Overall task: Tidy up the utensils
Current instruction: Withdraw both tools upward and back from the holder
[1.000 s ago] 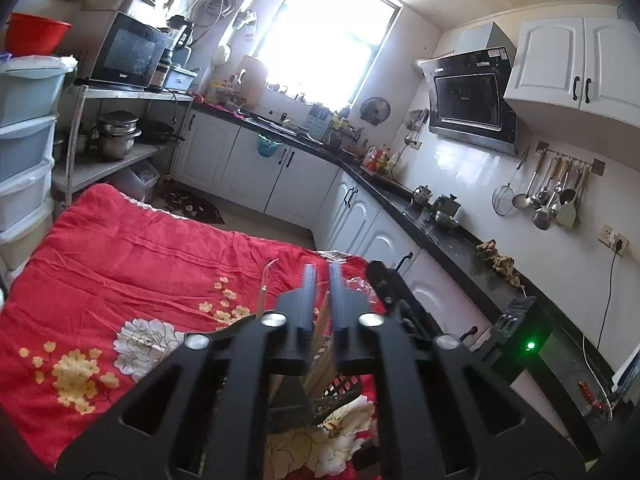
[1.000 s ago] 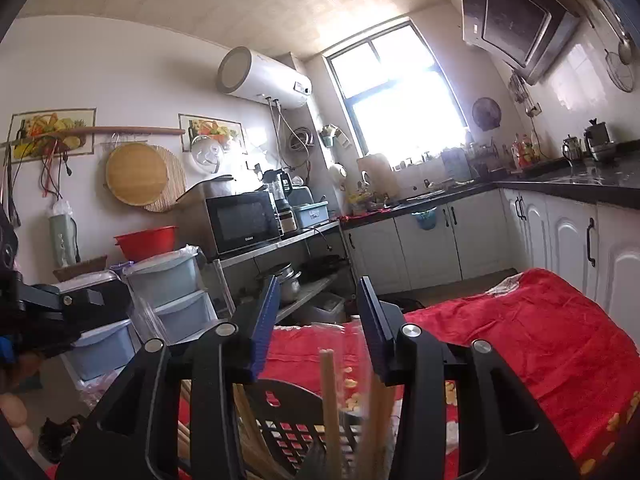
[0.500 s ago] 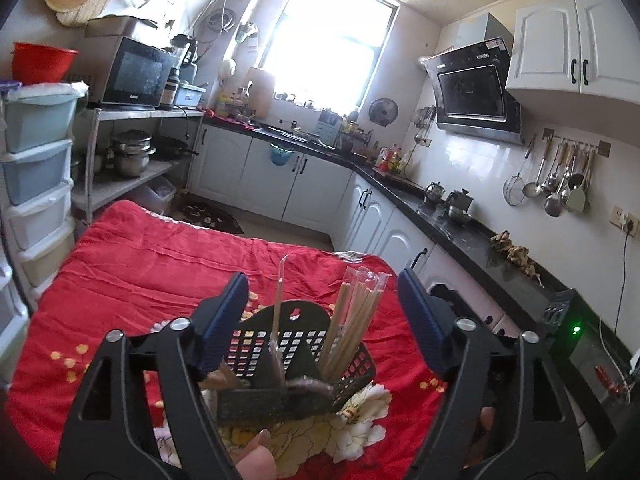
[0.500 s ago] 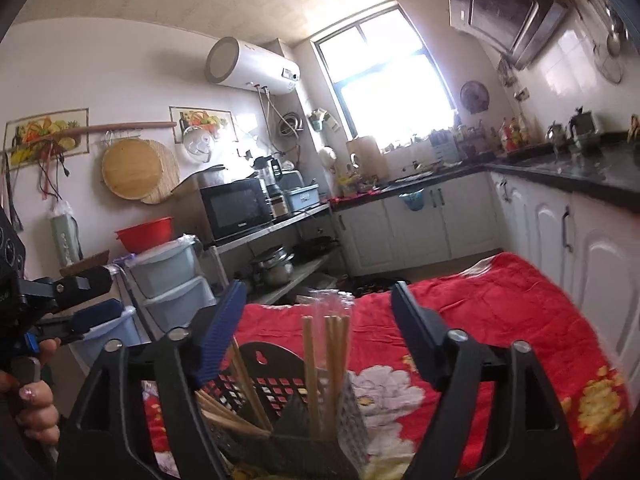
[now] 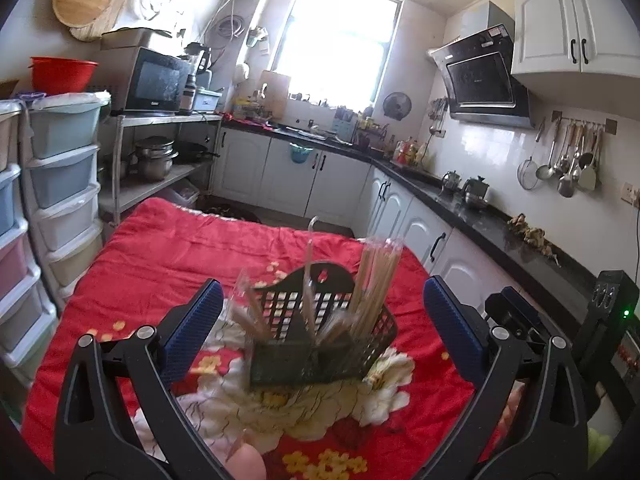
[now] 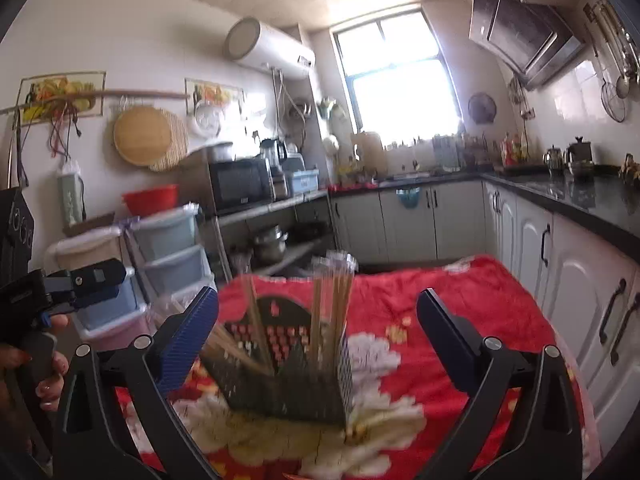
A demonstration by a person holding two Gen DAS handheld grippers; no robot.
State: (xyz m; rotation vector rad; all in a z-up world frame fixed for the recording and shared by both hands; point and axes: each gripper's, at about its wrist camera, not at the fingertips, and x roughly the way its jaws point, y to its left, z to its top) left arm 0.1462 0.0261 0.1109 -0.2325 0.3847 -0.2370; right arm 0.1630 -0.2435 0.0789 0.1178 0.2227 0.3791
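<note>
A black perforated utensil basket [image 5: 320, 344] stands on the red flowered cloth [image 5: 160, 256]. It holds upright wooden chopsticks [image 5: 374, 280], some in clear wrappers. My left gripper [image 5: 320, 320] is open and empty, its jaws wide on either side of the basket and nearer to me. The basket also shows in the right wrist view [image 6: 288, 372] with its chopsticks [image 6: 332, 300]. My right gripper [image 6: 318, 332] is open and empty, back from the basket. The left gripper's body [image 6: 60, 284] shows at the left edge of the right wrist view.
Stacked plastic drawers [image 5: 60, 184] stand left of the table. A metal shelf with pots and a microwave [image 5: 156, 80] is behind them. White cabinets and a black counter [image 5: 480, 216] run along the right. Ladles hang on the wall [image 5: 568, 160].
Both grippers opened wide from shut or nearly shut and pulled back from the basket. The chopsticks stay standing in the basket.
</note>
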